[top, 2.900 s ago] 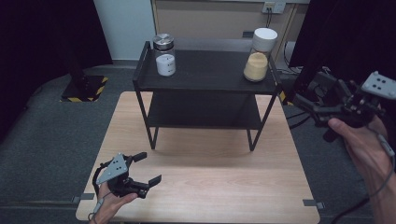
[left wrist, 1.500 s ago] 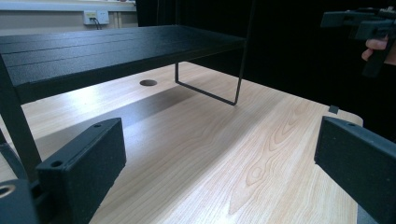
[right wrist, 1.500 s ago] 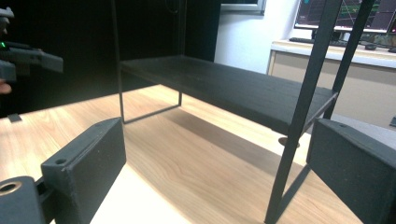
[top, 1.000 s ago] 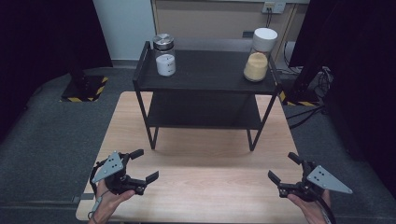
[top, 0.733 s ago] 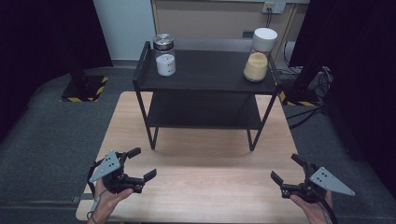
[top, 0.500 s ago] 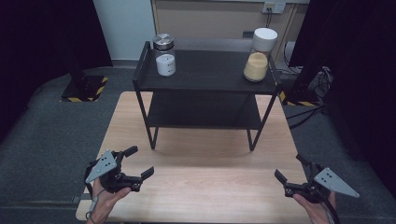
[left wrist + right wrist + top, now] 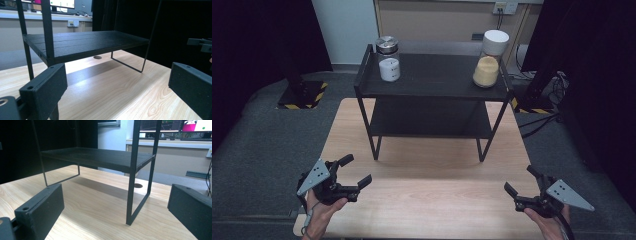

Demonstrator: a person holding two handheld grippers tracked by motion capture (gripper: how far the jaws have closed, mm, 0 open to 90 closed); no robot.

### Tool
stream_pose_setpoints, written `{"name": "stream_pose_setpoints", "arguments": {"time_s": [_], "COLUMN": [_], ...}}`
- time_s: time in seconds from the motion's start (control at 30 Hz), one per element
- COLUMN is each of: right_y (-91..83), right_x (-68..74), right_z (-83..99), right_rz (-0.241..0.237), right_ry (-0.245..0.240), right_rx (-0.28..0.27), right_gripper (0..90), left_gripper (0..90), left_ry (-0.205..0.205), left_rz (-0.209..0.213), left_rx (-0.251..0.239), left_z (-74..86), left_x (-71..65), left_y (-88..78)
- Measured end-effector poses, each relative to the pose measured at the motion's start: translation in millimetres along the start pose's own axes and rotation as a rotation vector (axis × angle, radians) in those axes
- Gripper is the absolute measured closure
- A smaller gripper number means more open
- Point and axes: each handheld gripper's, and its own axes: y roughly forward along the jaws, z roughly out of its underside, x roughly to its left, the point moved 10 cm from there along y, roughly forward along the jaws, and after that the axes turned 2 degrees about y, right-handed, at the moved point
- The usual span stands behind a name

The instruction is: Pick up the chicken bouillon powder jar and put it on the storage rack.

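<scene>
Left gripper (image 7: 353, 171): near-left tabletop corner, jaws spread, empty. Right gripper (image 7: 523, 181): near-right corner, jaws spread, empty. Rack (image 7: 432, 82): far edge, centred, well apart from both; two jars on top

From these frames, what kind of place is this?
Probably a lab recording station, not a home: black curtains hem in a wooden table, monitors sit on a bench behind, and hazard-striped tape marks a stand base on the grey carpet.
</scene>
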Motion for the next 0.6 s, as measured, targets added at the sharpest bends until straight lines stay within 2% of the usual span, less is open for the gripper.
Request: {"name": "stream_pose_setpoints", "arguments": {"time_s": [0.6], "right_y": [2.3], "right_x": [1.8], "right_z": [1.2], "right_rz": [-0.018], "right_ry": [-0.003], "right_rx": [0.014], "right_gripper": [1.3], "left_gripper": [0.8], "left_ry": [0.028], "left_rz": [0.031], "left_rx": [0.028], "left_z": [-0.3], "left_x": [-3.3], "left_y": [4.3]}}
